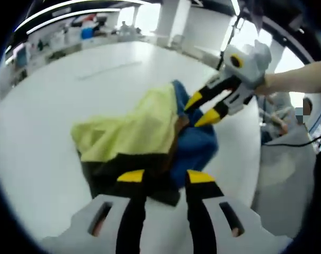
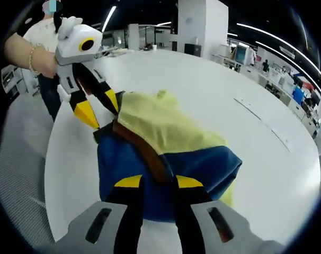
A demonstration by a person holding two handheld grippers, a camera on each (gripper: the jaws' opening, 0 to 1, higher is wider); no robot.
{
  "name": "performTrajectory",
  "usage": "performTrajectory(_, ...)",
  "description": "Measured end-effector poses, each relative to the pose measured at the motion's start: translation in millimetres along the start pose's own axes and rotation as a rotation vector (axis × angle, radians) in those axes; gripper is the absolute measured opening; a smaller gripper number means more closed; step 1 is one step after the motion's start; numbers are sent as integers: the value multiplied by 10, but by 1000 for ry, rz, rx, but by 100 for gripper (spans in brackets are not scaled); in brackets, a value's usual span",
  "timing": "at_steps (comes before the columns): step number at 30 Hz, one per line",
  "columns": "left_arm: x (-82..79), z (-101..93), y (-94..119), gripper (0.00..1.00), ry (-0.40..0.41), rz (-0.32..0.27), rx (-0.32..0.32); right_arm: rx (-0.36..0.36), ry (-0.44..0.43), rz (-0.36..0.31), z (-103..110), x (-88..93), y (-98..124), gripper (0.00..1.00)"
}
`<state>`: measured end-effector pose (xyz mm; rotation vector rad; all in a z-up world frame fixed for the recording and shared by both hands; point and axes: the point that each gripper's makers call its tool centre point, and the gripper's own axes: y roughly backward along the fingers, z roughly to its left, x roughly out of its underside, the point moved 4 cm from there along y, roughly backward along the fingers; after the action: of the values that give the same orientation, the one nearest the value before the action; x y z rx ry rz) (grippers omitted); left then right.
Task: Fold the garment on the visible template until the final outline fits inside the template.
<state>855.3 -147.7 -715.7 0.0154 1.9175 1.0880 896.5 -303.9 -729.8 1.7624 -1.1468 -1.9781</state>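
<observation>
A crumpled garment [image 1: 144,132] of pale yellow, blue, black and brown cloth lies bunched on the white round table [image 1: 54,116]. In the left gripper view my left gripper [image 1: 166,177] is open, its yellow tips at the garment's black near edge. My right gripper [image 1: 202,109] comes in from the right, open, with its tips over the blue part. In the right gripper view the garment [image 2: 166,137] shows blue near and yellow beyond. There my right gripper [image 2: 159,182] stands open over the blue cloth, and my left gripper [image 2: 100,107] hangs open at the far left edge.
A faint straight line [image 1: 107,69] marks the table beyond the garment and appears again as a thin line [image 2: 261,119] at the right. A person's forearm [image 1: 298,79] holds the right gripper. Desks and shelves [image 2: 287,74] stand past the table.
</observation>
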Motion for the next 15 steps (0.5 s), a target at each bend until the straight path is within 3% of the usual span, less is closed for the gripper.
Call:
performTrajectory(10,26,69,-91,23,-7,24,-8,21,33,30,-49,48,-59,17)
performTrajectory(15,19,99,-130,20,-16,32,-23,42,100,55,-39,65,-105,16)
